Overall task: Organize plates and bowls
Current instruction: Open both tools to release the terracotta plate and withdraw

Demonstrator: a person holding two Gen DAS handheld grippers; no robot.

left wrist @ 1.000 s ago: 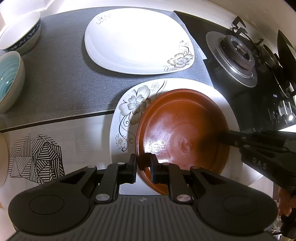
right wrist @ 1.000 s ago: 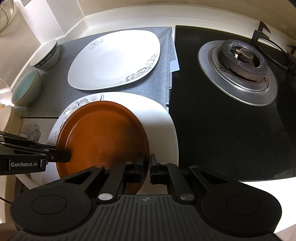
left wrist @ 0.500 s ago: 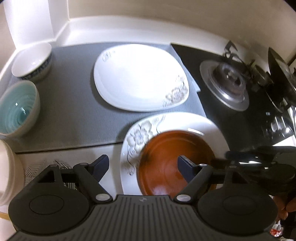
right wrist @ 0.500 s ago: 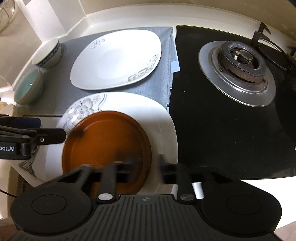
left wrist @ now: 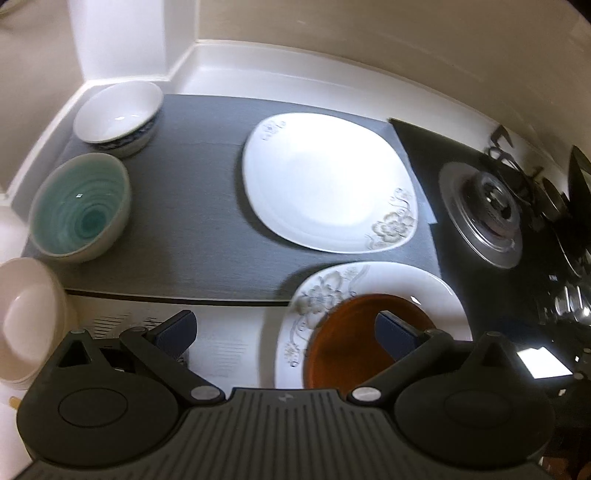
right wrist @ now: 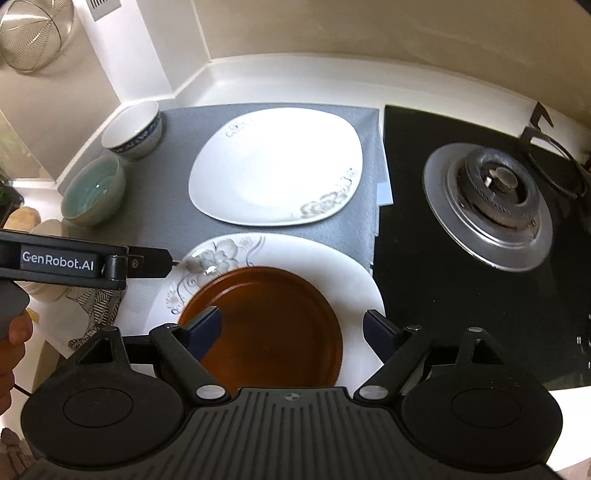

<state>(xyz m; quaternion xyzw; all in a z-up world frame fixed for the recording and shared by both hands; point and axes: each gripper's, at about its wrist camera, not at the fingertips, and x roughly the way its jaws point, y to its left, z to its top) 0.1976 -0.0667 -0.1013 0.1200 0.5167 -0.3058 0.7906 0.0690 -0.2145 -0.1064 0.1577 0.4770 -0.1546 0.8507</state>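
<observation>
Left gripper (left wrist: 284, 334): jaws opening, spread wide, nothing pinched between the pads; it hangs above the counter edge with its right finger over the brown plate (left wrist: 354, 339). Right gripper (right wrist: 291, 328): jaws opening, likewise apart, straddling the near part of the brown plate without touching it.

The brown plate lies inside the round floral plate (right wrist: 295, 254), which sits at the front of the counter, partly on the grey mat (left wrist: 177, 206). Behind it on the mat rests the square white plate (left wrist: 325, 181), apart from the stack.

Left-wrist view only: a cream bowl (left wrist: 26, 321) at the far left edge, in front of the teal bowl (left wrist: 79, 208) and the blue-rimmed white bowl (left wrist: 118, 116), all three in a line along the mat's left side.

Right-wrist view only: the left gripper's body seen side-on, its tip at the floral plate's left rim, contact not determinable; a hand (right wrist: 11, 354) on its handle; the gas burner (right wrist: 487, 203) in full; a wire strainer (right wrist: 33, 33) hanging top left.
</observation>
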